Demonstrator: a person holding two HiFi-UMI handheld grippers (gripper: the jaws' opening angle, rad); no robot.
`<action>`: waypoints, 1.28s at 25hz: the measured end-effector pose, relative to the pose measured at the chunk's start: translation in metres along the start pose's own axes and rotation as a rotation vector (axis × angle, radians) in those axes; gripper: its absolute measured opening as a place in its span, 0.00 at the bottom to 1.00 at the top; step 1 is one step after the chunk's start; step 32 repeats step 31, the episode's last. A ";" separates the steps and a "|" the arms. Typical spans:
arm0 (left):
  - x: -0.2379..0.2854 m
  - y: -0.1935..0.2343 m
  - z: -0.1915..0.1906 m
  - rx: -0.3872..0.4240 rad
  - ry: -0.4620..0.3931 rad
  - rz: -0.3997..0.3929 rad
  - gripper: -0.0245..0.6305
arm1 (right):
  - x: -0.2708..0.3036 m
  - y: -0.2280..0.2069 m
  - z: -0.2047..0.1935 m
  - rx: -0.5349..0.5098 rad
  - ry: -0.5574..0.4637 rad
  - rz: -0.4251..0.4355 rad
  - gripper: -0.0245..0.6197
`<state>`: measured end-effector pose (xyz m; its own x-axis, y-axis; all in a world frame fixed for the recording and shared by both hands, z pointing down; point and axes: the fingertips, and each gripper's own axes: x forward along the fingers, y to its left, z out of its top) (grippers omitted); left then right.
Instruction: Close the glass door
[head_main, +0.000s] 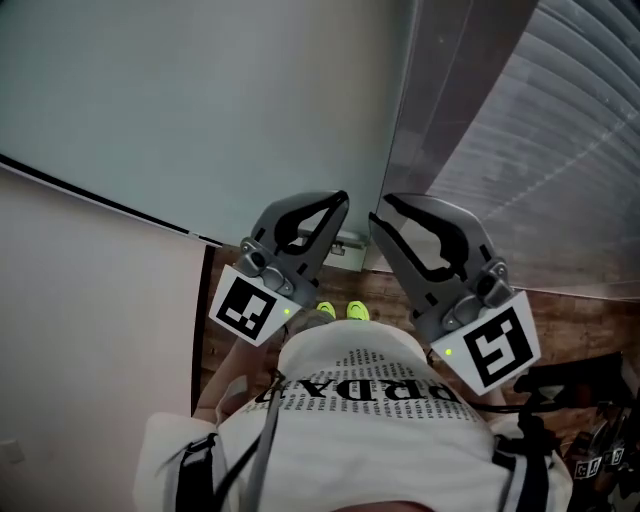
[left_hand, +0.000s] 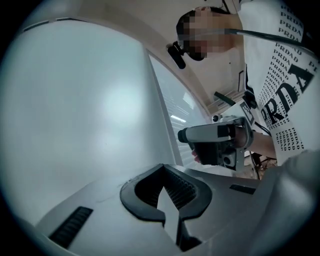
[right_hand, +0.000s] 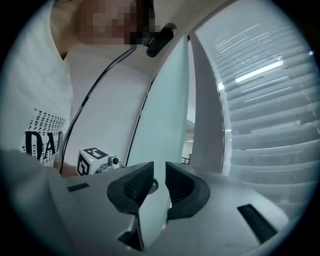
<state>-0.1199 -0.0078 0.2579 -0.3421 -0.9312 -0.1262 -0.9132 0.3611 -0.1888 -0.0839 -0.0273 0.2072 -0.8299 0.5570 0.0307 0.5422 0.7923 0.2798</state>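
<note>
The frosted glass door (head_main: 200, 100) fills the upper left of the head view, and its vertical edge (head_main: 400, 100) runs down between my two grippers. My left gripper (head_main: 343, 200) is raised in front of the pane, shut with nothing in it; in its own view the fingertips meet (left_hand: 162, 167) in front of the glass door (left_hand: 75, 110). My right gripper (head_main: 377, 208) sits at the door's edge with its jaws open by a narrow gap (right_hand: 160, 170). The glass door (right_hand: 165, 100) shows through that gap. I cannot tell whether it touches the edge.
Slatted blinds (head_main: 560, 130) hang right of the door edge. A white wall (head_main: 80, 300) lies to the left. Below are a wooden floor (head_main: 580, 320), the person's yellow-green shoes (head_main: 340, 312) and a small metal fitting (head_main: 348, 241) at the door's bottom.
</note>
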 end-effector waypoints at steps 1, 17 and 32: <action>0.003 0.004 0.001 0.011 -0.003 -0.002 0.04 | 0.005 0.001 0.003 -0.003 -0.018 0.013 0.14; 0.034 0.021 -0.001 0.038 0.057 0.041 0.04 | 0.045 0.004 -0.009 -0.024 -0.008 0.043 0.03; 0.033 0.022 0.006 0.030 0.063 0.059 0.04 | 0.049 0.008 -0.001 0.001 -0.037 0.054 0.03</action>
